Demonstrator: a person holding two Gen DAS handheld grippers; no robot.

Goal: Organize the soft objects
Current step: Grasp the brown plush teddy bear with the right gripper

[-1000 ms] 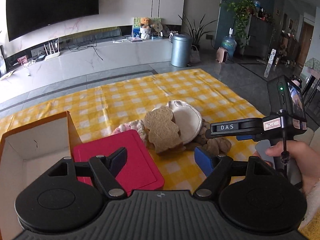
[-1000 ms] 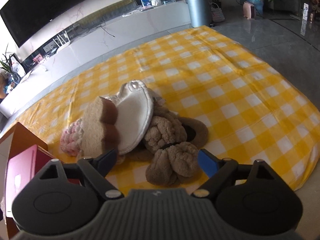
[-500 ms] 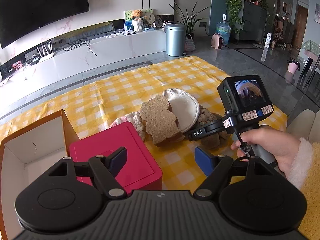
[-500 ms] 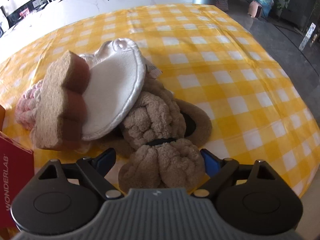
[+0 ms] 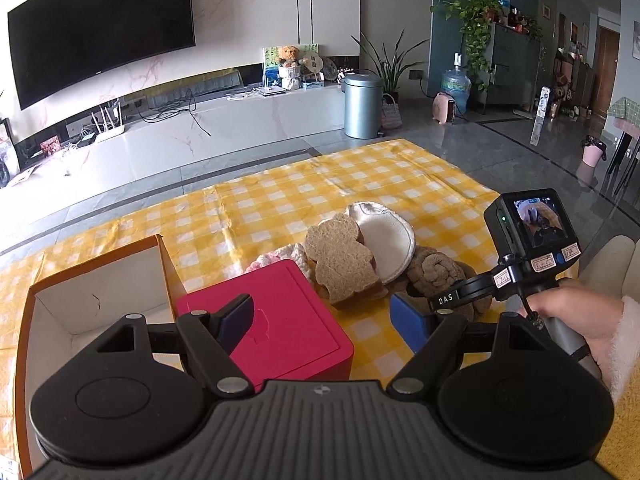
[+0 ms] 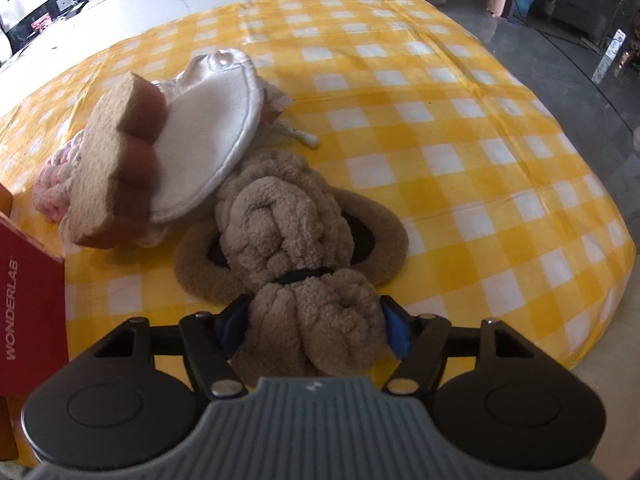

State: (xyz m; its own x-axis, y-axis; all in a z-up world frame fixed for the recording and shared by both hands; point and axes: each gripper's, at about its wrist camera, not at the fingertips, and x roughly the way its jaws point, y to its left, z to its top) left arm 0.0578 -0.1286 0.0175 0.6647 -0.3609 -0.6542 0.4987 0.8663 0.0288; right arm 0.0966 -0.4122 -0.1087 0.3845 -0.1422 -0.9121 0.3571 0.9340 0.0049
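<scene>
yellow checked cloth (image 6: 460, 128), lower centre: right gripper (image 6: 316, 320) fingers flank plush bundle (image 6: 316, 336), not clamped. risk: dragging brown ring (image 6: 384, 236). left gripper (image 5: 324, 316) apart, idle.

Hid most of pink knit (image 6: 54, 184) behind sponge (image 6: 116, 168); cropped red box (image 6: 28, 292) at left edge.

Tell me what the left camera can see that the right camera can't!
Only the left view shows the open cardboard box, the TV and the hand holding the right claw. Only the right view shows that claw's blue pads around the brown fluffy scrunchie. Both show the red box, bread-shaped sponge and yellow checked cloth.
</scene>
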